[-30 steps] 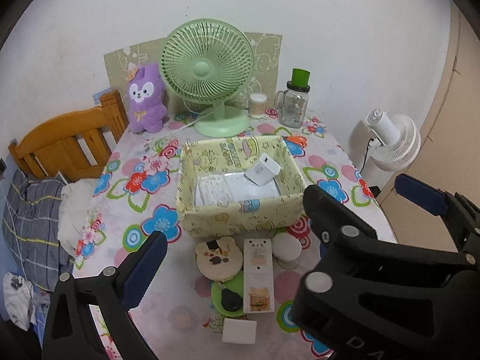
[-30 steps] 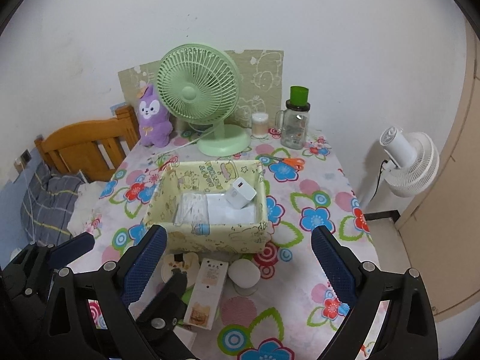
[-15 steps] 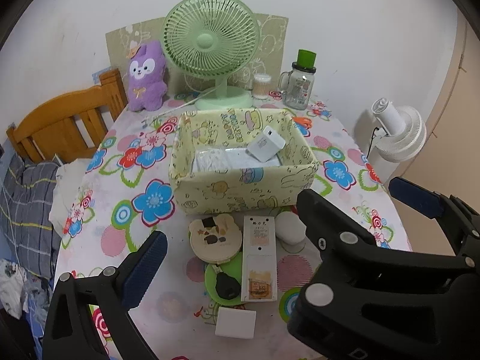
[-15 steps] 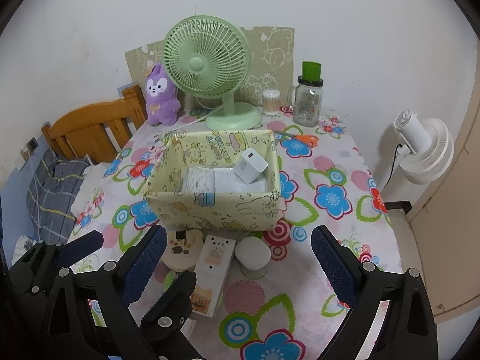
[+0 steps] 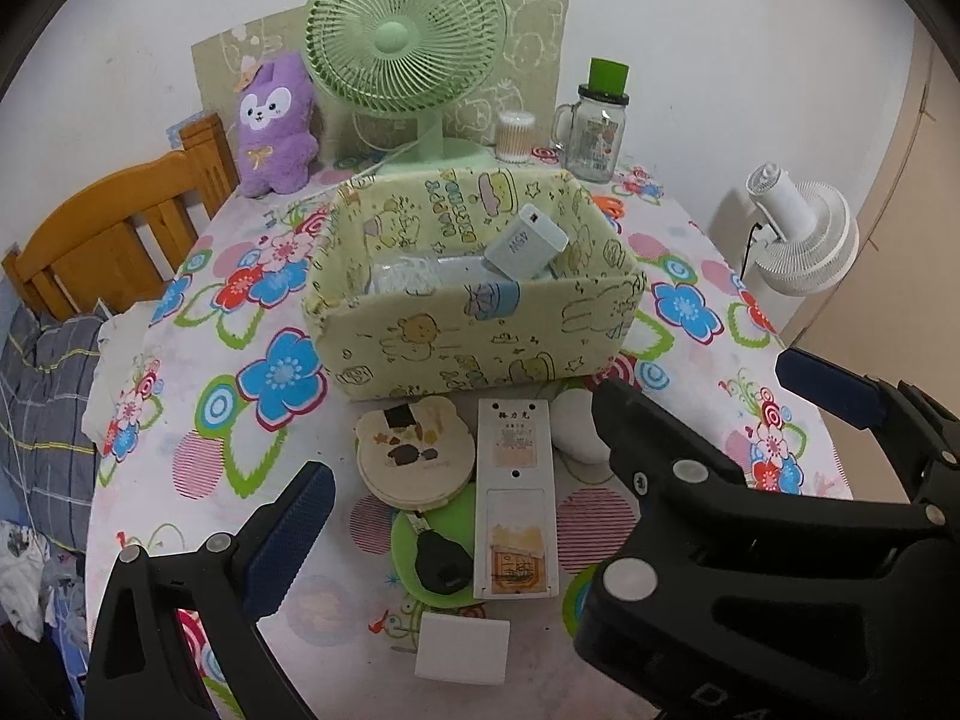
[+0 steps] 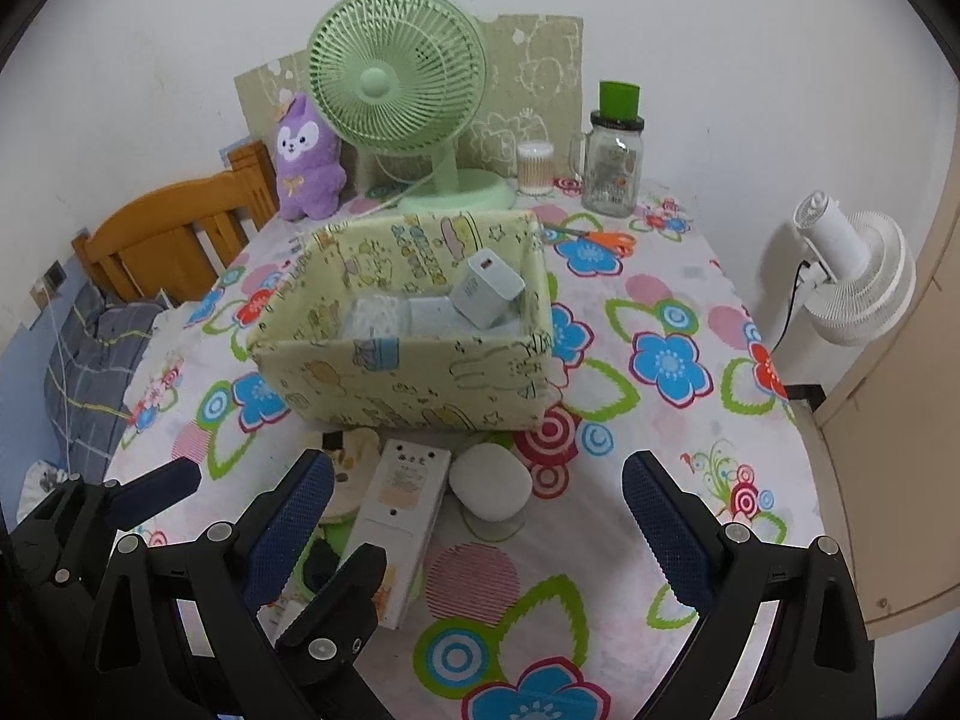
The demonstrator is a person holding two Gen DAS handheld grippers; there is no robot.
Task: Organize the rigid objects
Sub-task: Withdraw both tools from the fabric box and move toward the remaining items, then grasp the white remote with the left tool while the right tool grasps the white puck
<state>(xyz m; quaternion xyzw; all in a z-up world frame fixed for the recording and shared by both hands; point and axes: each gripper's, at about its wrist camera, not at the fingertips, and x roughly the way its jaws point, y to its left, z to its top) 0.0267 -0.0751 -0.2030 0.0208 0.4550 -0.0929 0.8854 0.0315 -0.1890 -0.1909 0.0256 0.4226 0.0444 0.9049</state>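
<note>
A yellow-green cartoon-print box [image 5: 480, 342] [image 6: 408, 384] stands mid-table and holds a white charger [image 5: 527, 243] [image 6: 485, 291] and flat white packets. In front of it lie a bear-shaped tin [image 5: 414, 450], a long white box [image 5: 515, 498] [image 6: 399, 516], a round white case [image 6: 491, 483], a green disc with a black piece [image 5: 441, 558] and a small white block [image 5: 462, 648]. My left gripper [image 5: 480, 516] is open above these items. My right gripper [image 6: 474, 534] is open, over the long box and round case; its frame shows in the left wrist view [image 5: 750, 540].
At the table's back stand a green fan [image 5: 405, 60], a purple plush [image 5: 273, 126], a cotton-swab jar [image 5: 515, 135] and a glass jar with green lid [image 5: 597, 126]. Orange scissors [image 6: 600, 237] lie behind the box. A wooden chair [image 5: 114, 222] is left, a white floor fan [image 5: 798, 234] right.
Both grippers have come lower and closer to the table; the box and the items in front of it look larger. Both stay open. Nothing on the table has moved.
</note>
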